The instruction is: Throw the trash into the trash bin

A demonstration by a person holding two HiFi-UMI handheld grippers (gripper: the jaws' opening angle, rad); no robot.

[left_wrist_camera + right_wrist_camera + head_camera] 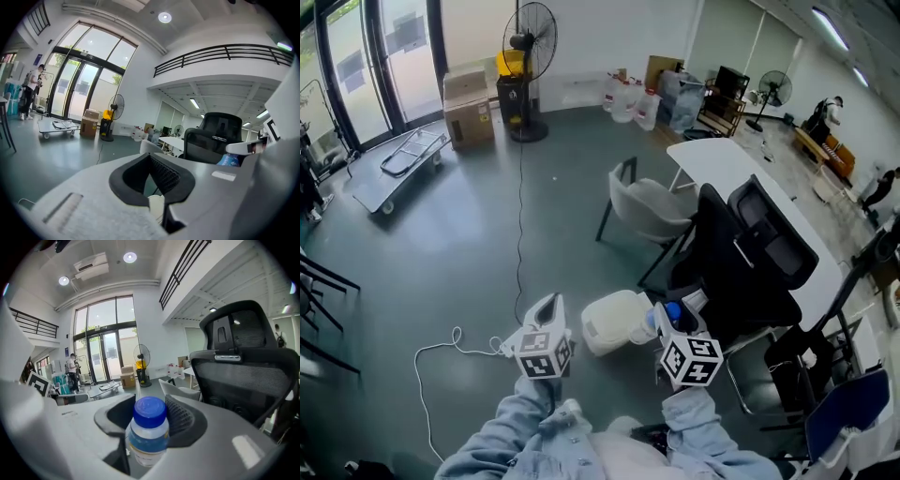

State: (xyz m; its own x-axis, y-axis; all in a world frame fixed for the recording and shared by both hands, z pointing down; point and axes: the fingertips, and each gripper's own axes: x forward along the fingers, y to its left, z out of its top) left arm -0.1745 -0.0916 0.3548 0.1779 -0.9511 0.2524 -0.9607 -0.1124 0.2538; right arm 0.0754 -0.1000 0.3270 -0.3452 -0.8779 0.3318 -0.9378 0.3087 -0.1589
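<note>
The bottle with the blue cap is standing upright in the right claw. The claw's two sides are squeezing it round the middle, so this claw is holding the trash. In the head view the bottle is hanging just beside the white trash bin, at its right edge and not over the top yet. The bin is sitting on the floor between the two claws (I cannot tell if its top is open or has a lid on).

The left claw is standing narrow. A small pale bit is showing low in the gap. I think the claw is pinching it, but it could be something lying behind. In the head view this claw is waiting near the bin's left side.

A black chair is standing close behind the right claw, with a white desk past it. A white cable is lying on the floor by the left claw.

Here is what I think could go wrong. If the right claw is letting go while the bottle is beside the bin, the bottle may be hitting the rim and rolling off under the chair. The bin looks light, so a bump from either claw may be tipping it over
</note>
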